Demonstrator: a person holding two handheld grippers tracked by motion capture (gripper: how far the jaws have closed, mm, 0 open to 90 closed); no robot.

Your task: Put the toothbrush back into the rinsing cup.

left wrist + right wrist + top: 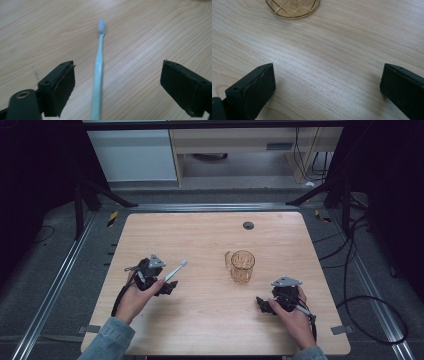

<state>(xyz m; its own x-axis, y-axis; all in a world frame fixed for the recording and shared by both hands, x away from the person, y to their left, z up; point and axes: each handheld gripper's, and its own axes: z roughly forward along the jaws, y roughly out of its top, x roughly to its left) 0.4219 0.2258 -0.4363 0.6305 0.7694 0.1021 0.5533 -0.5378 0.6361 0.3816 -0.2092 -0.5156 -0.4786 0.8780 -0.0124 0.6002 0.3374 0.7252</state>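
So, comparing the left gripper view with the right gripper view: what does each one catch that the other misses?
Left gripper view: a pale blue-green plastic toothbrush lying on the table, its handle running between the open jaws, which stand apart from it, bristle head pointing away.
Right gripper view: the patterned base of an amber glass mug at the top edge, well ahead of the open jaws, with bare wood between them.
Both: two black jaws spread wide over the light wooden table, with nothing gripped.

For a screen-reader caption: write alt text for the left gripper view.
A pale blue toothbrush lies on a light wooden table between the open black jaws of the left gripper, touching neither jaw. Its blurred bristle head points away from the camera.
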